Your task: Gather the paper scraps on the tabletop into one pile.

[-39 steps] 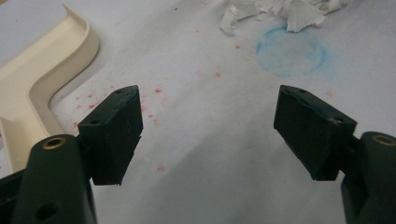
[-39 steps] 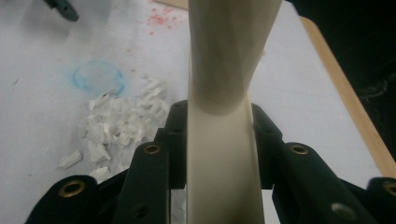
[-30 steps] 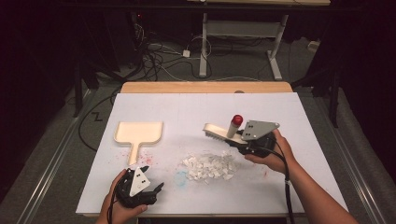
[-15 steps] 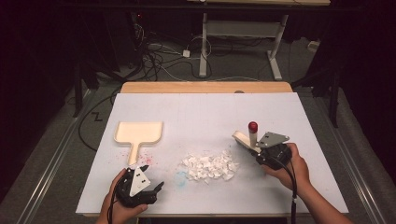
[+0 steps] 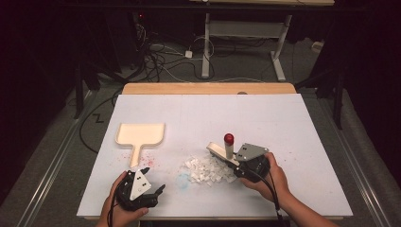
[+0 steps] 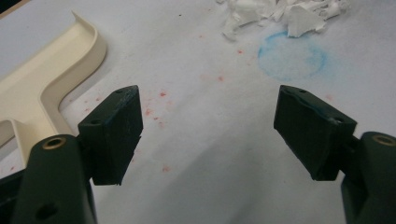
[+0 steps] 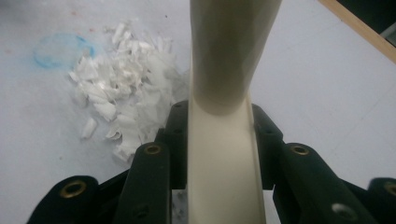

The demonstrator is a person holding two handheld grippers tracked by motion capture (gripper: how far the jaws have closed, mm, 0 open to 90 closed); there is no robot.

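My right gripper [image 5: 235, 163] pinches the brush [image 5: 222, 152] beside the paper scraps [image 5: 205, 169]; left fingers [image 6: 114, 133] spread, idle. Next: grab the dustpan [image 5: 140, 135], then sweep.

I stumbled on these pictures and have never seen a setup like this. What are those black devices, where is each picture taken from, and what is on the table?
A person sits at a white-covered table holding a hand-held two-jaw tool in each hand. One picture looks down from above; the other two come from cameras riding on each tool, looking along its black jaws. The left gripper is open, holding nothing. The right gripper is shut on the cream plastic brush with a red knob, beside a pile of white paper scraps. A cream plastic dustpan lies near the left hand, and a faint blue ring stain marks the cover.
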